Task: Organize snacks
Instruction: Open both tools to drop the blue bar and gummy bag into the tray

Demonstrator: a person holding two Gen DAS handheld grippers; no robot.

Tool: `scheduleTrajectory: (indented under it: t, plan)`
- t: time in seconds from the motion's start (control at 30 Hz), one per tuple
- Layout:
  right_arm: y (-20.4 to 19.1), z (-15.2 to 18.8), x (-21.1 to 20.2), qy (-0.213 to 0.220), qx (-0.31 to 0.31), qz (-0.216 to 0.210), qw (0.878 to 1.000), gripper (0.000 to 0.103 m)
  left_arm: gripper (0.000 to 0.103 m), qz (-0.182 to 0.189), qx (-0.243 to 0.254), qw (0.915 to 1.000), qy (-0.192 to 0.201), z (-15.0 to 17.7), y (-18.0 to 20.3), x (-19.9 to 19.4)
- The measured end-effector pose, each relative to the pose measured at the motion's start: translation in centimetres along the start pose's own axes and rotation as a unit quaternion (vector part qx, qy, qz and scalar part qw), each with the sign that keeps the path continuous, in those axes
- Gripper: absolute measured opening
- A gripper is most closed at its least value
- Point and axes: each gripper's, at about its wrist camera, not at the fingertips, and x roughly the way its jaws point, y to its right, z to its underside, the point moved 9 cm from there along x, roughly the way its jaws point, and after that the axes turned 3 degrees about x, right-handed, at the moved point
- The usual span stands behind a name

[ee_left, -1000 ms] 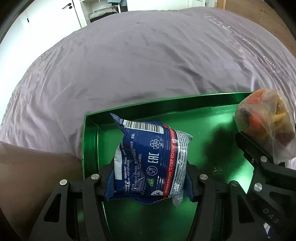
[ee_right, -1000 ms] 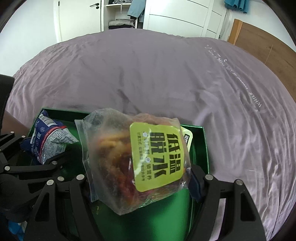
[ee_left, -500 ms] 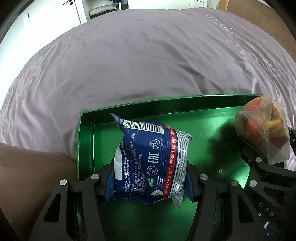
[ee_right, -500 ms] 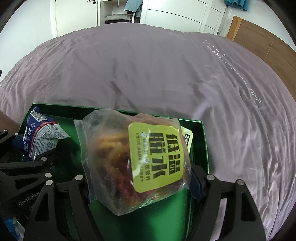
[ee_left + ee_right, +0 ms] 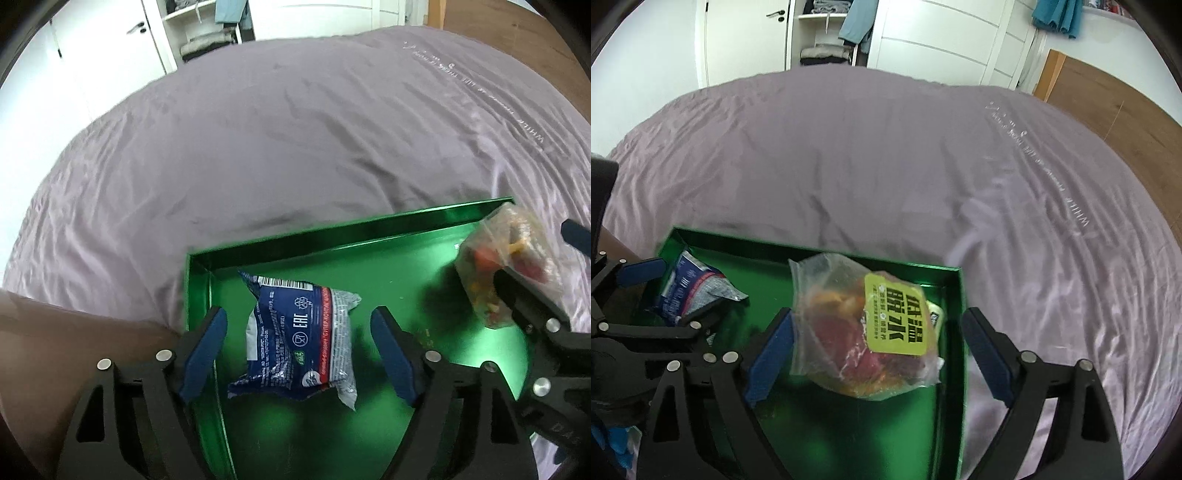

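A blue snack packet (image 5: 299, 339) lies flat in the left end of the green tray (image 5: 332, 236). My left gripper (image 5: 299, 350) straddles it; its jaws are opening, and both blue pads (image 5: 207, 347) stand clear of the packet. A clear bag of red and yellow snacks with a yellow label (image 5: 864, 332) rests in the tray's right end (image 5: 812, 247). My right gripper (image 5: 879, 354) is open over it, with a gap at the right pad (image 5: 986, 354). The left wrist view shows that bag (image 5: 495, 266) and the right gripper (image 5: 543, 269) at the right edge.
The tray sits on a wrinkled purple bedsheet (image 5: 886, 166) that stretches far ahead. A small pale packet (image 5: 934, 317) lies behind the clear bag by the tray's right wall. A brown surface (image 5: 74, 332) lies left of the tray. White wardrobes (image 5: 923, 37) stand beyond the bed.
My left jaws have spread and let go of the blue packet, which now lies in the tray. The clear bag has dropped from my right jaws into the tray, and the right gripper has risen.
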Motion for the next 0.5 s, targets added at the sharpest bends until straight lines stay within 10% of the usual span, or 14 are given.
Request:
scheduleTrajectory:
  t: [0.5]
  plan:
    - [4.1, 0.3, -11.8, 0.032, 0.049, 0.053, 0.997, 0.103, 0.087, 0.061, 0.047, 0.9958, 0.05, 0.9, 2.9, -10.0]
